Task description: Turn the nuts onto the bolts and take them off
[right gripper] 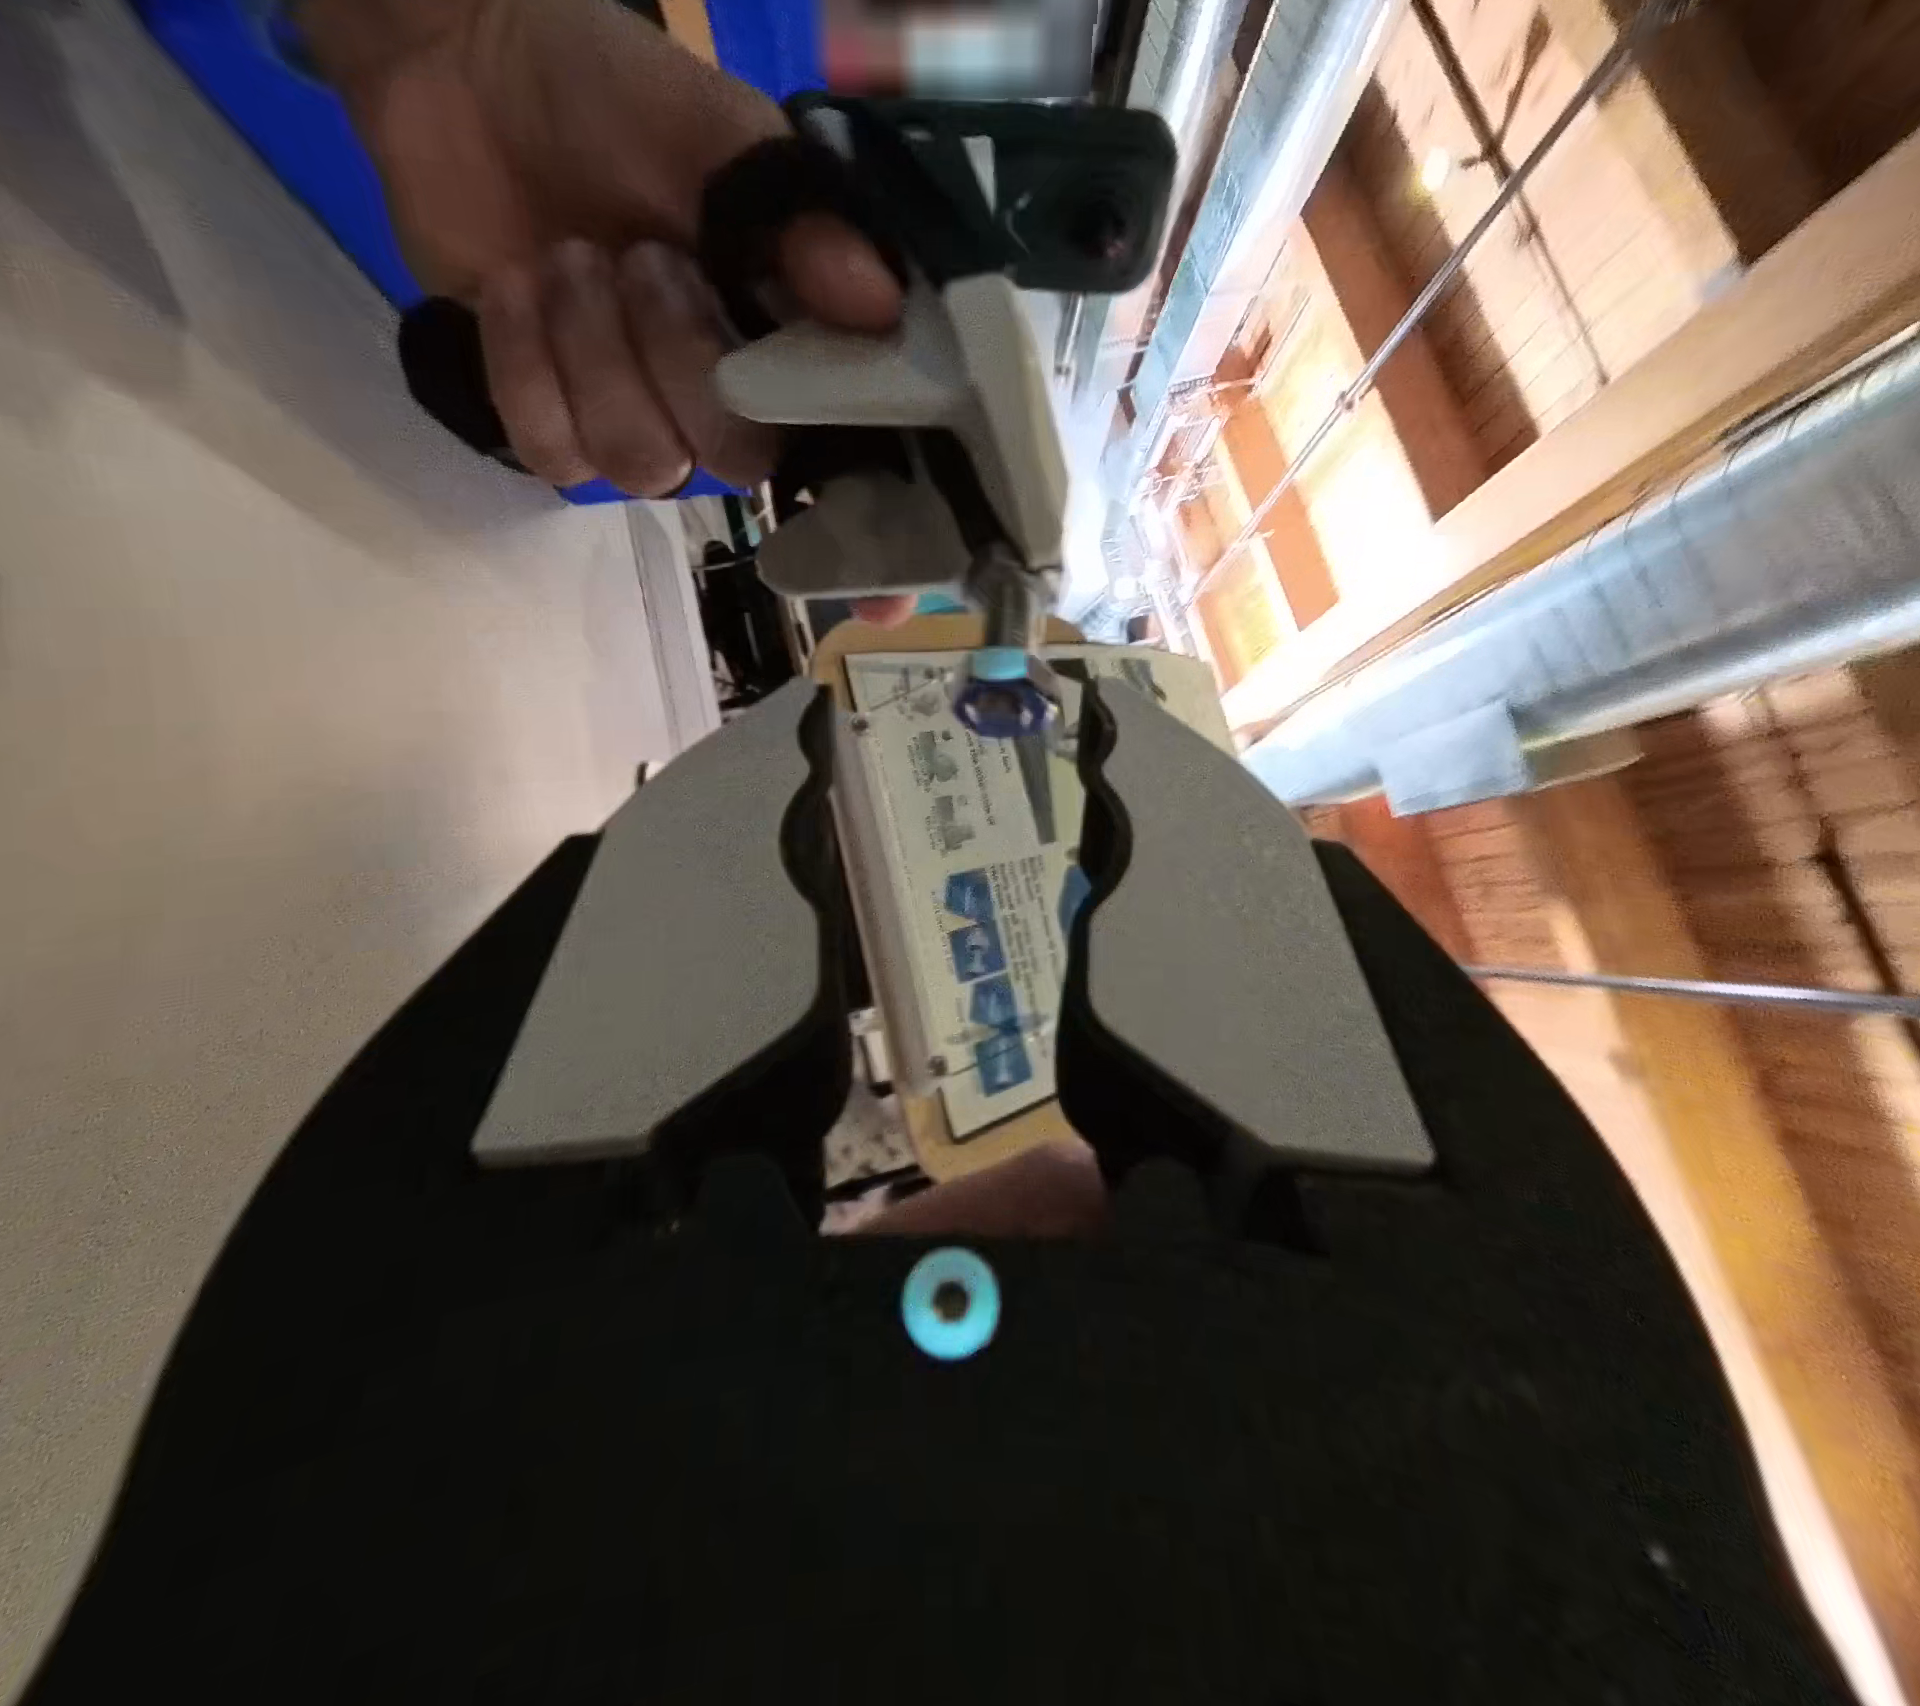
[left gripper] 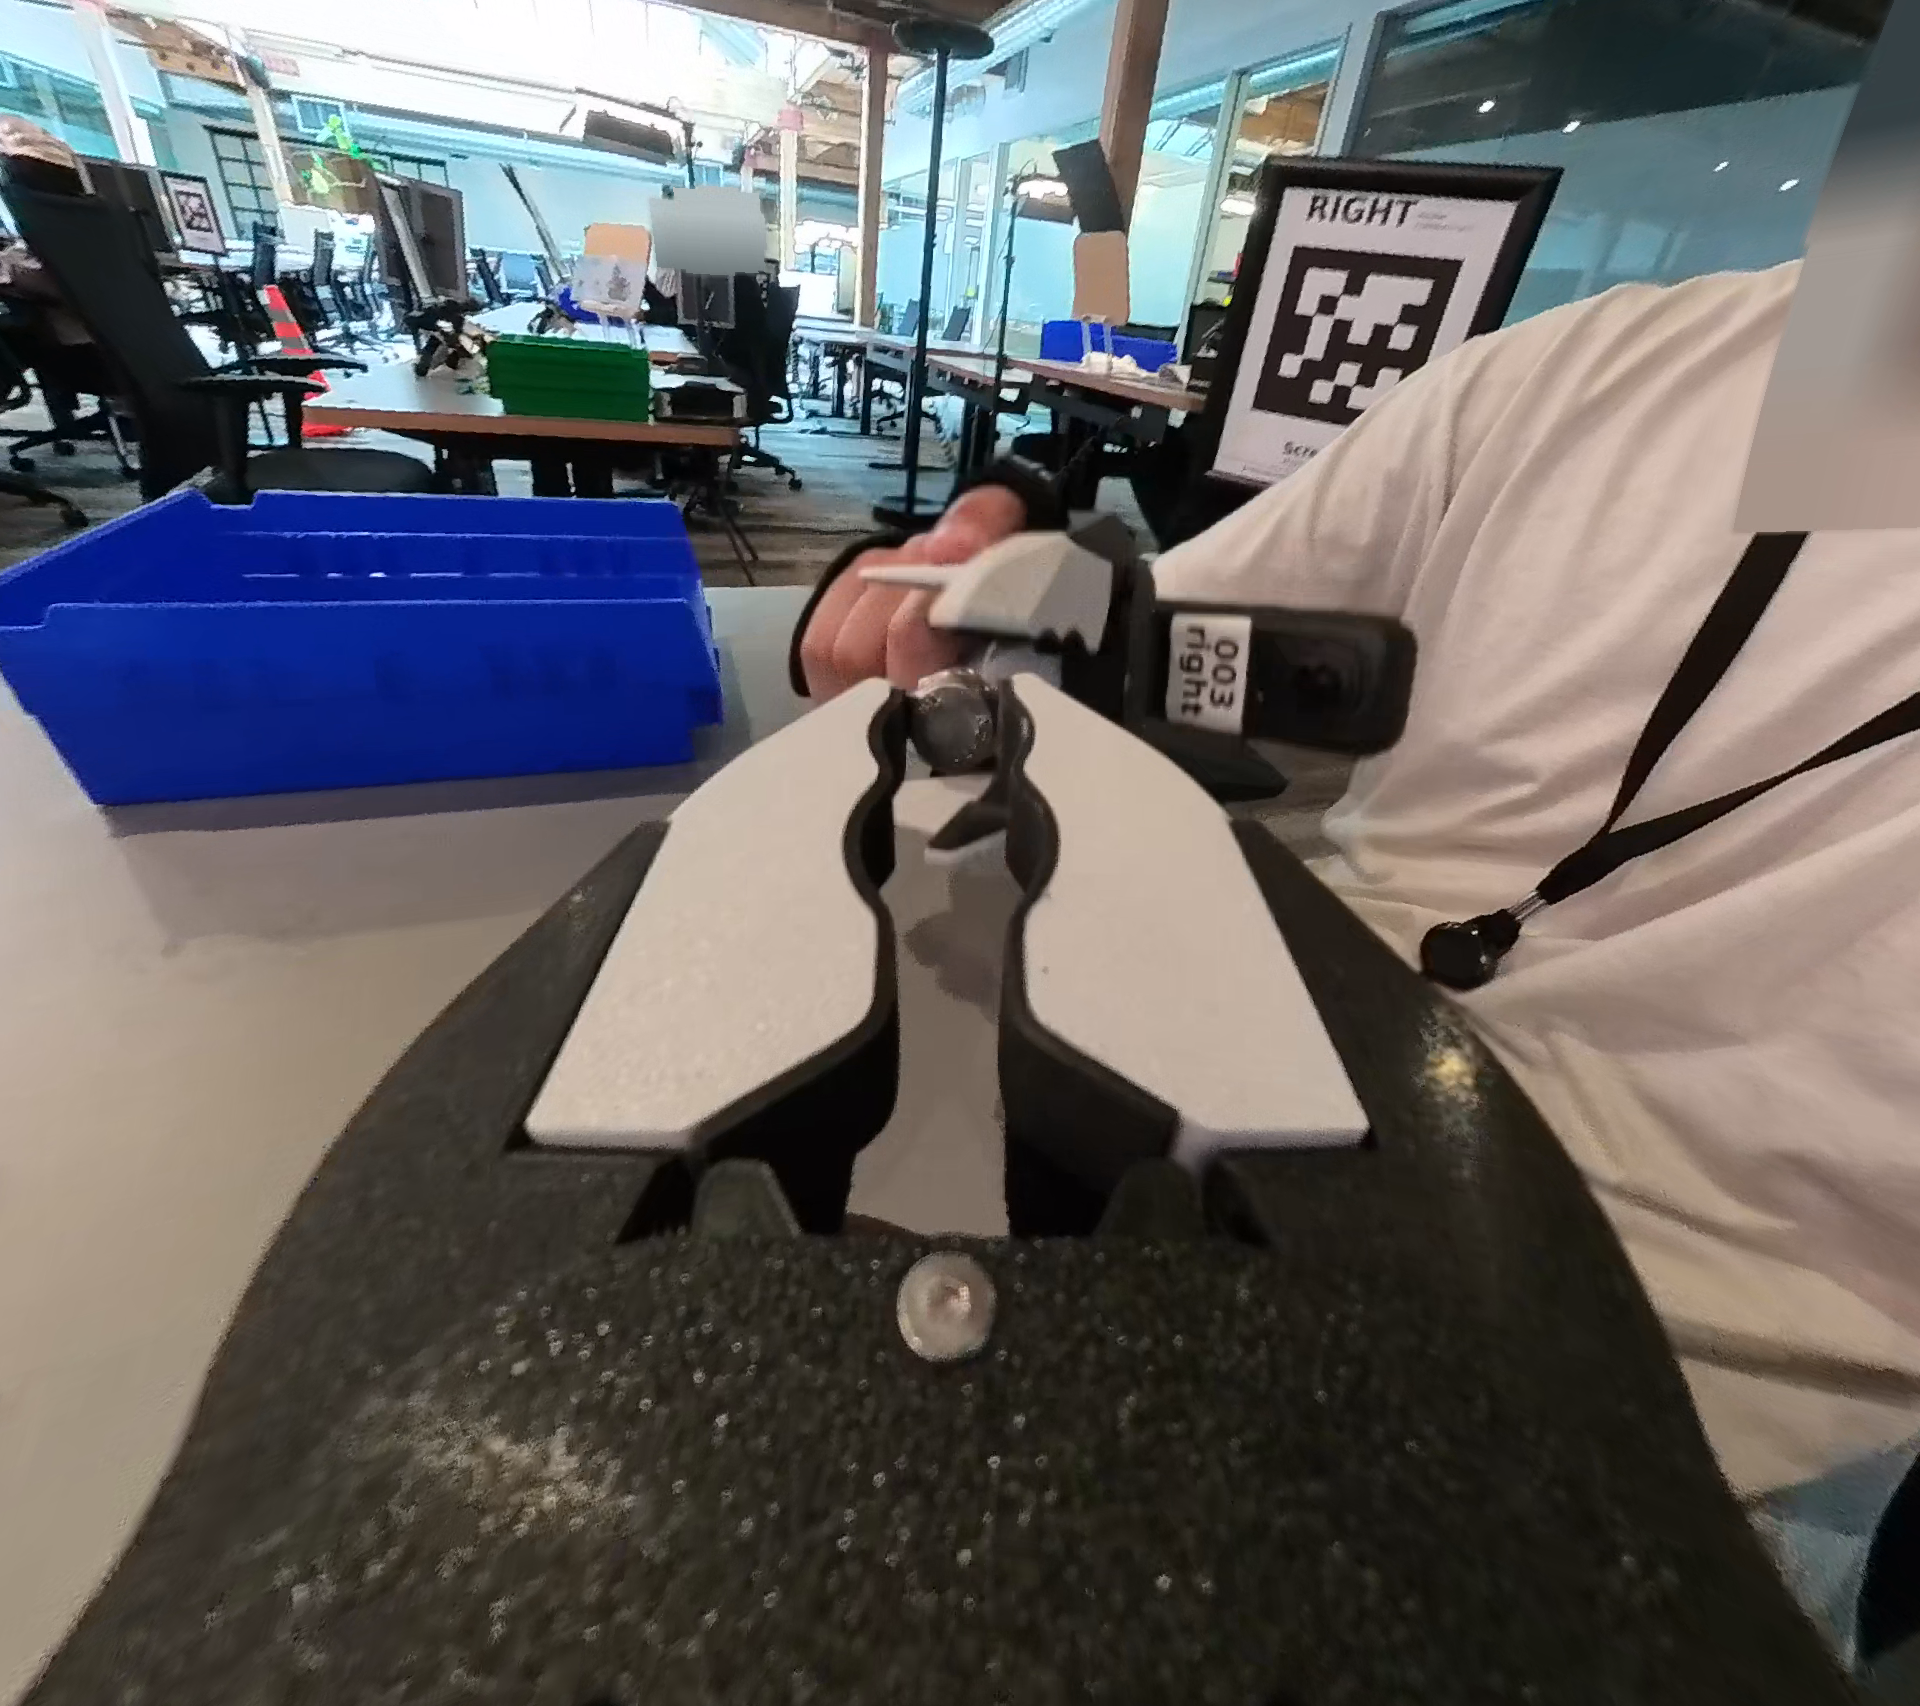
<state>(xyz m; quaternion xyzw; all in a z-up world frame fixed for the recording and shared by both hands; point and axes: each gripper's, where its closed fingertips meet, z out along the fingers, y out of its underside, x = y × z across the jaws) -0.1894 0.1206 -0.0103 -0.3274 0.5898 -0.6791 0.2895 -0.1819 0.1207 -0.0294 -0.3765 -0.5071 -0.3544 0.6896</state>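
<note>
My left gripper (left gripper: pixel 951 721) is shut on a metal bolt (left gripper: pixel 948 729), pinching it at the head, with the head end facing this camera. In the right wrist view, which is rolled sideways, the left gripper (right gripper: pixel 1003 560) holds the bolt's threaded shaft (right gripper: pixel 1010 612) pointing toward me. A dark blue hex nut (right gripper: pixel 997 711) sits on the shaft's end. My right gripper (right gripper: pixel 951 706) is open, and the nut lies in the gap between its fingertips, nearer the right one. In the left wrist view the right gripper (left gripper: pixel 971 716) straddles the bolt's far end, and the nut is hidden.
A blue plastic bin (left gripper: pixel 353 628) stands on the grey table (left gripper: pixel 260 981) at the left. The person's white-shirted torso (left gripper: pixel 1558 721) fills the right side. A framed marker sign (left gripper: pixel 1371 316) stands behind. An instruction card on a wooden board (right gripper: pixel 966 908) shows behind the nut.
</note>
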